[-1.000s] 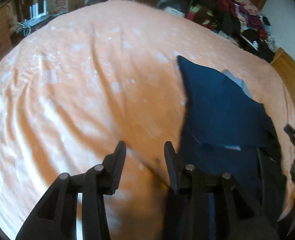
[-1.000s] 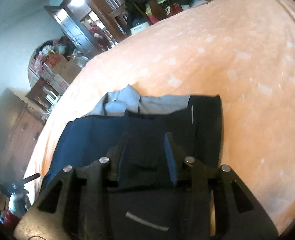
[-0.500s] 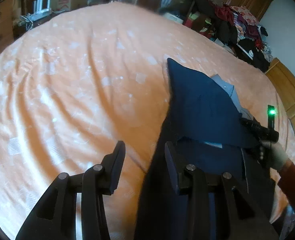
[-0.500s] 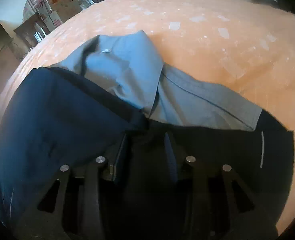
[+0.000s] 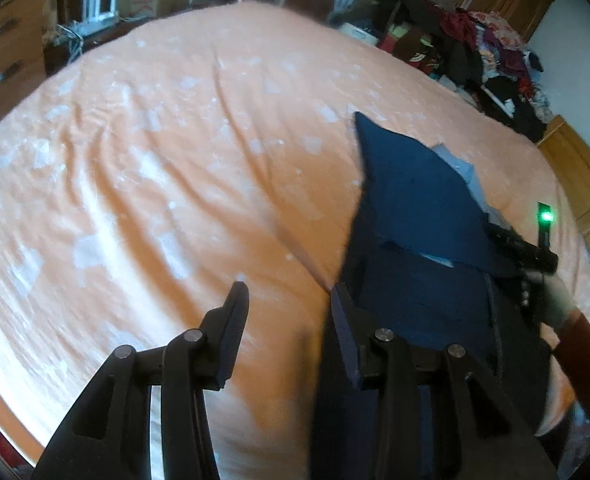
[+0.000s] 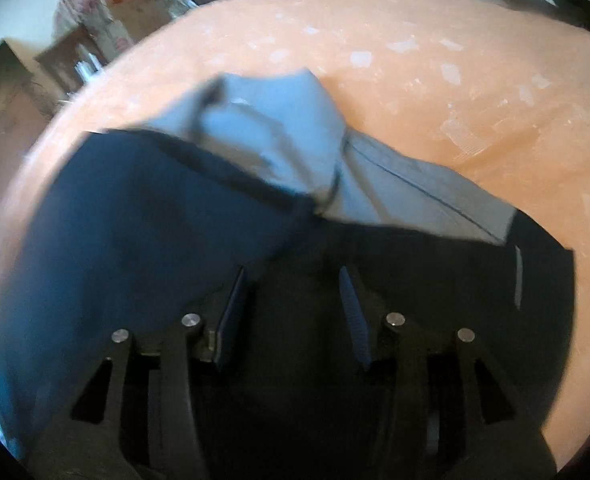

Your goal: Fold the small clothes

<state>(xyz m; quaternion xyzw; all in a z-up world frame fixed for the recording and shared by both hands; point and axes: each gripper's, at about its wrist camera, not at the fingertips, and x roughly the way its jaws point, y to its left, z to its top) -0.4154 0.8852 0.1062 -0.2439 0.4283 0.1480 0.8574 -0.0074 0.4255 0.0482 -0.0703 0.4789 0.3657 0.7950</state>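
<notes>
The garment [image 5: 419, 204], dark navy with a grey lining [image 6: 279, 136] showing at its far end, lies on the orange bed [image 5: 155, 160], partly folded. In the left wrist view it sits just right of and ahead of the left gripper [image 5: 289, 300], whose fingers stand wide apart with nothing between them; the right finger's tip lies at the cloth's near edge, though contact cannot be told. In the right wrist view the right gripper [image 6: 295, 284] hangs low over the dark cloth, its fingers [image 6: 351, 308] also wide, with fabric spread beneath and ahead of them. Whether any cloth is between the pads cannot be told, but they do not look closed on it.

The step in hand seems to be taking hold for the next fold. A navy flap already lies turned over, its point far ahead of the left fingers, and the grey lining bunches beyond the right fingers.

To do this well, each gripper should close on one clean edge, catching all layers and none of the bedsheet. The right one would do best to pinch at the seam where navy meets grey, so the lining goes along rather than slipping out. Lift both sides level, carry the fold over in one sweep, and lay it down flat before releasing.

A gloved hand [image 5: 551, 300] shows right of the left fingers.
</notes>
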